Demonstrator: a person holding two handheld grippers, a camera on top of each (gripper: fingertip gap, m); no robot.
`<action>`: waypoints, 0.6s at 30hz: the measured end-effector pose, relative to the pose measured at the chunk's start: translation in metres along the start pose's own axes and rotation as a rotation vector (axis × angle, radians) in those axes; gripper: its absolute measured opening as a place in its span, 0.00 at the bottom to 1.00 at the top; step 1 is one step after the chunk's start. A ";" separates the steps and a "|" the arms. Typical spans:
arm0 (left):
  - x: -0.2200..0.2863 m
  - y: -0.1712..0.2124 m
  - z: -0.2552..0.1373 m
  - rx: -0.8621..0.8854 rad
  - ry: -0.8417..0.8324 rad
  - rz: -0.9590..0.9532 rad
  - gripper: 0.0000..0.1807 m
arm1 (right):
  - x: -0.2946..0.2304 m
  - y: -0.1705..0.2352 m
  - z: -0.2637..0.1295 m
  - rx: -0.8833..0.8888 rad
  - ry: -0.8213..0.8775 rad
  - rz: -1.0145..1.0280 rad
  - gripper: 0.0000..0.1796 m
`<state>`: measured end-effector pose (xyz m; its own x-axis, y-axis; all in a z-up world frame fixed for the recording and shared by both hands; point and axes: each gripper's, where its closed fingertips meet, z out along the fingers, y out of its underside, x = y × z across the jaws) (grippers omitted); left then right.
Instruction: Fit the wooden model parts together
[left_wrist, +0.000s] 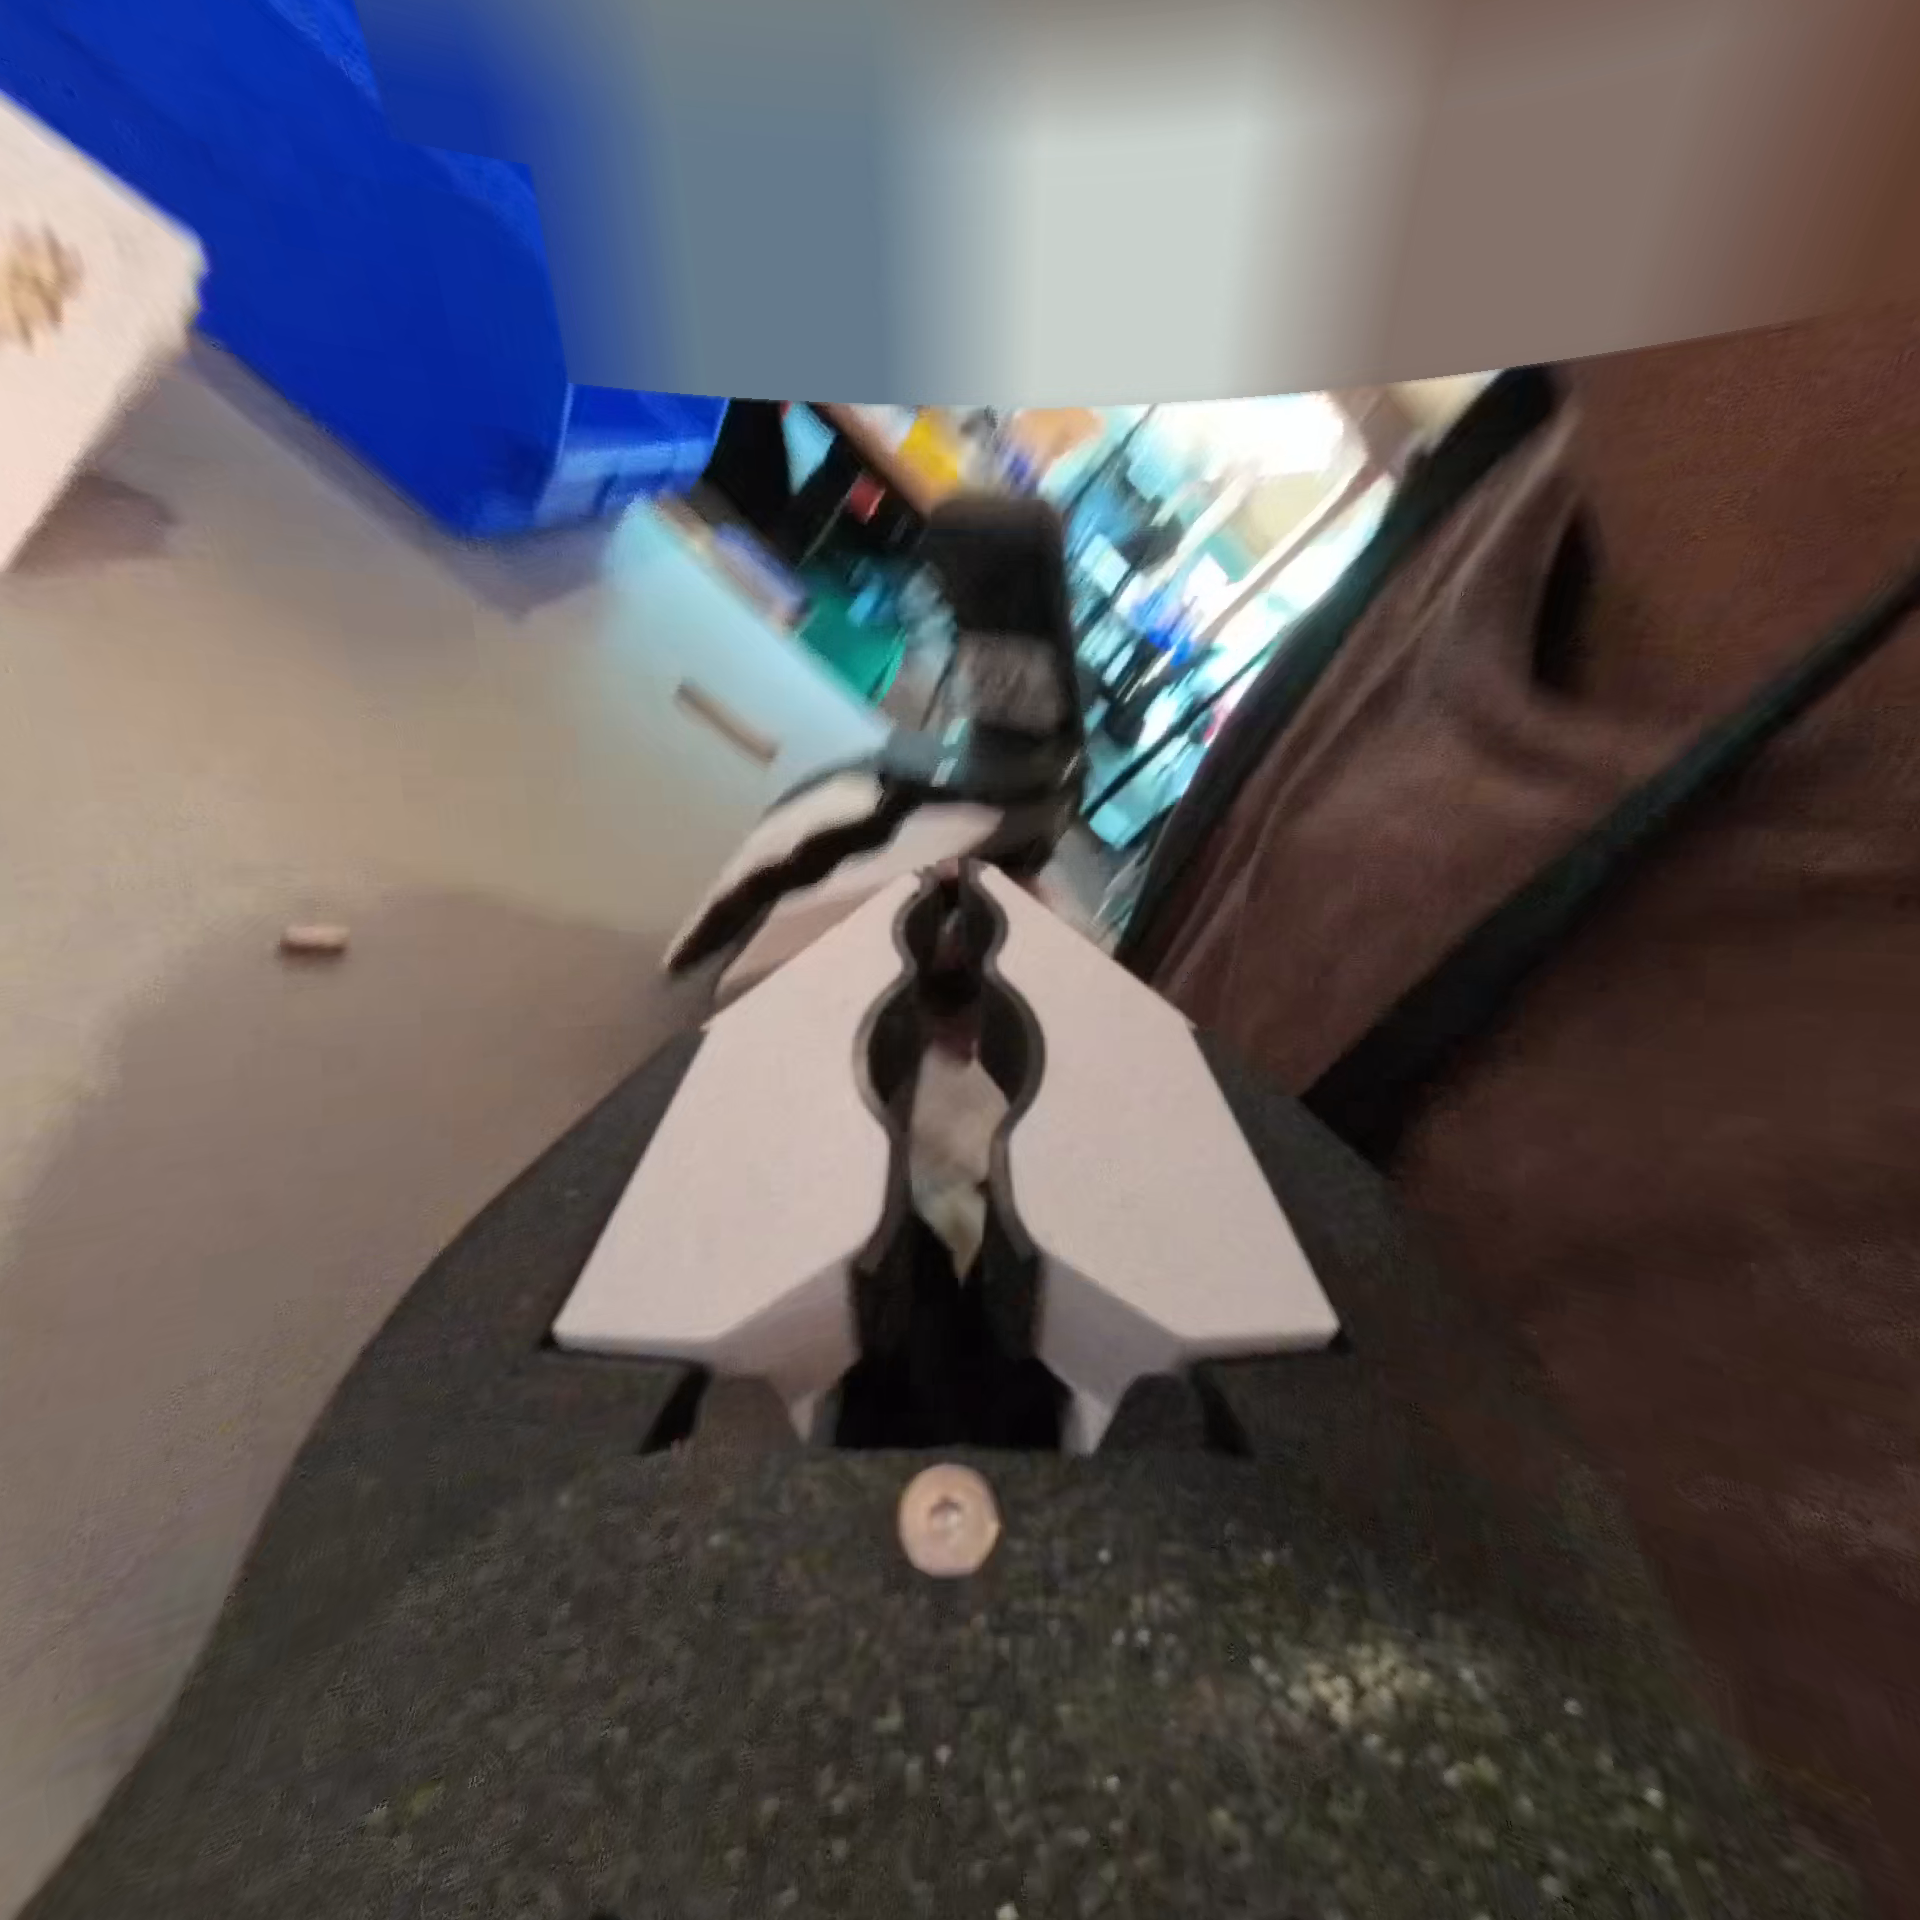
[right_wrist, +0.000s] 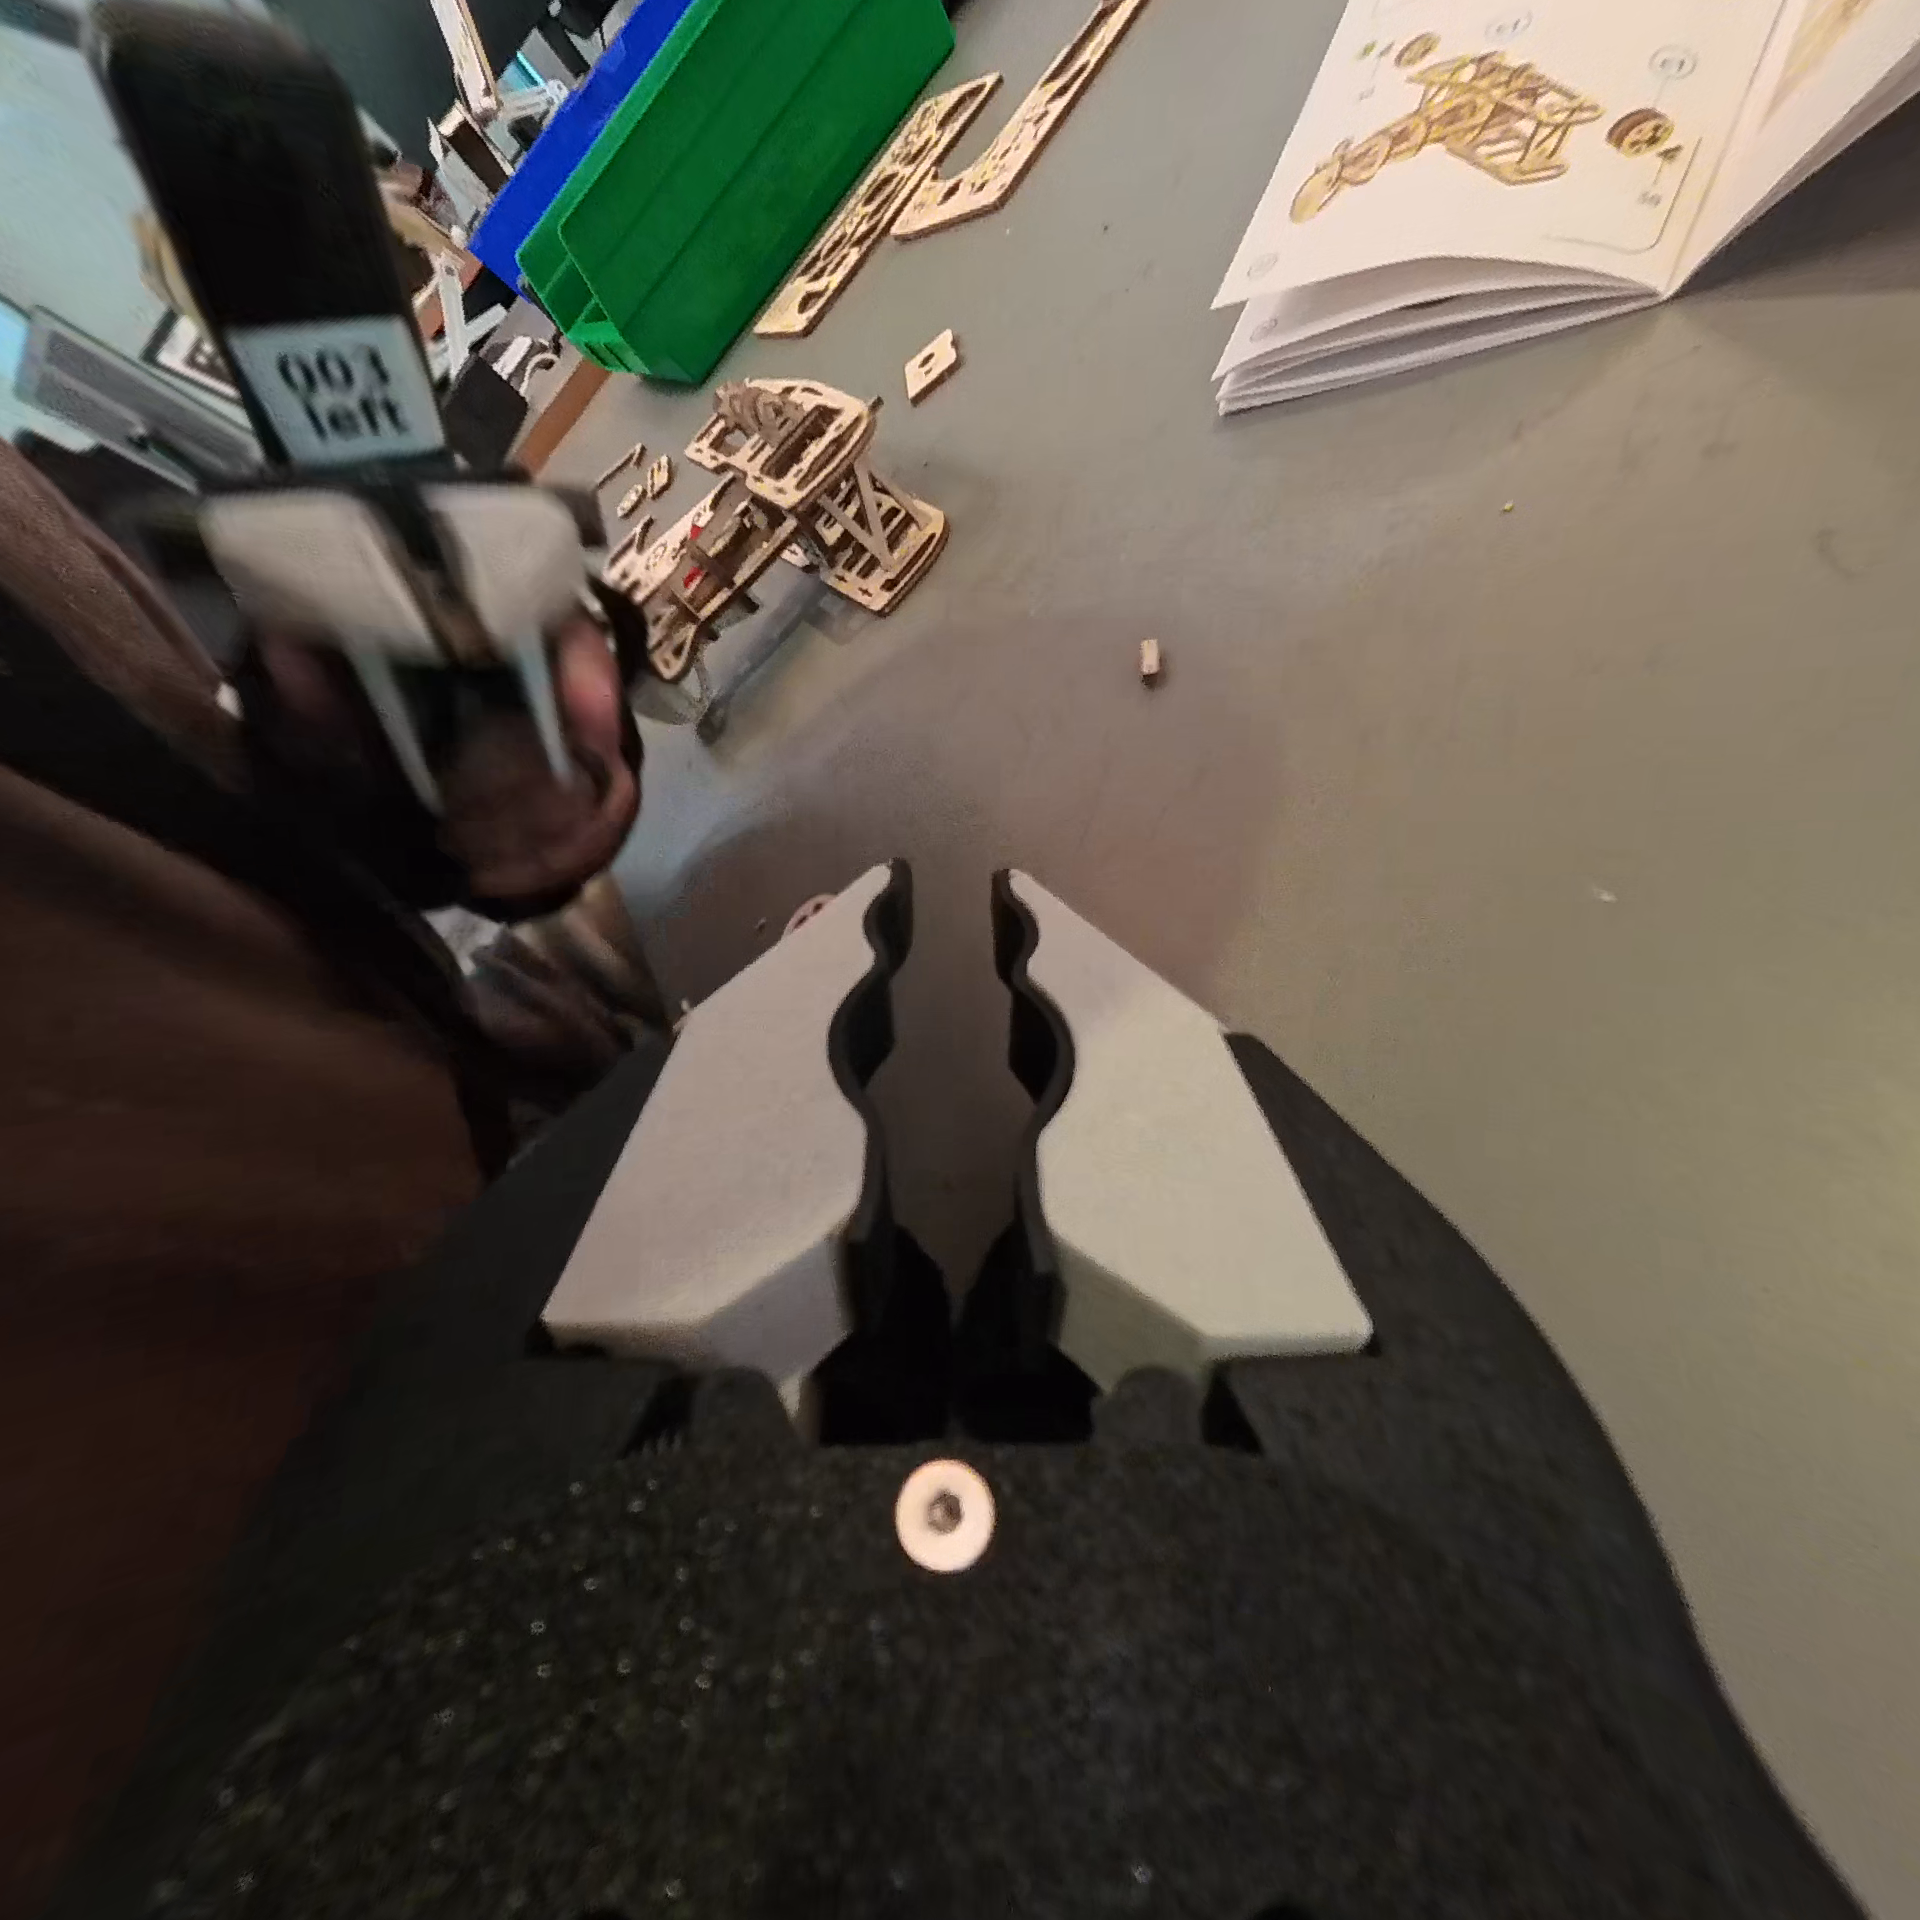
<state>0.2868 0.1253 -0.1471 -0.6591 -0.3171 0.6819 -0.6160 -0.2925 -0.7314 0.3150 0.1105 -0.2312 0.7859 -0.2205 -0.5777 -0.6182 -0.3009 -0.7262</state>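
Observation:
A partly built wooden model (right_wrist: 790, 509) stands on the grey table (right_wrist: 1455, 831), far ahead of my right gripper (right_wrist: 951, 883), which is open and empty above the table. Small loose wooden parts lie around it: a square piece (right_wrist: 932, 366) and a small block (right_wrist: 1150, 662). The block also shows in the blurred left wrist view (left_wrist: 312, 940). My left gripper (left_wrist: 940, 883) has its tips together with nothing seen between them. It is raised at the left of the right wrist view (right_wrist: 436, 592), in a gloved hand. The right gripper (left_wrist: 748, 894) shows just beyond the left's tips.
Laser-cut wooden sheets (right_wrist: 935, 177) lie at the back beside a green bin (right_wrist: 727, 177) and a blue bin (right_wrist: 561, 156). An open instruction booklet (right_wrist: 1507, 187) lies at the back right. A brown sleeve (right_wrist: 156, 1143) fills the left side.

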 end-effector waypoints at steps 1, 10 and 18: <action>0.004 -0.018 -0.007 0.061 0.010 -0.007 0.00 | -0.001 0.001 0.001 -0.007 -0.004 -0.009 0.08; 0.026 -0.151 -0.113 0.517 -0.180 0.040 0.00 | -0.003 0.009 0.004 -0.060 -0.017 0.018 0.08; 0.082 -0.159 -0.148 0.662 -0.084 0.050 0.01 | -0.062 -0.033 -0.002 0.142 -0.110 -0.251 0.11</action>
<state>0.2671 0.2794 0.0257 -0.6277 -0.4059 0.6642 -0.1735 -0.7588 -0.6277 0.2867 0.1322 -0.1711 0.9131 -0.0514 -0.4045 -0.4063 -0.1989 -0.8918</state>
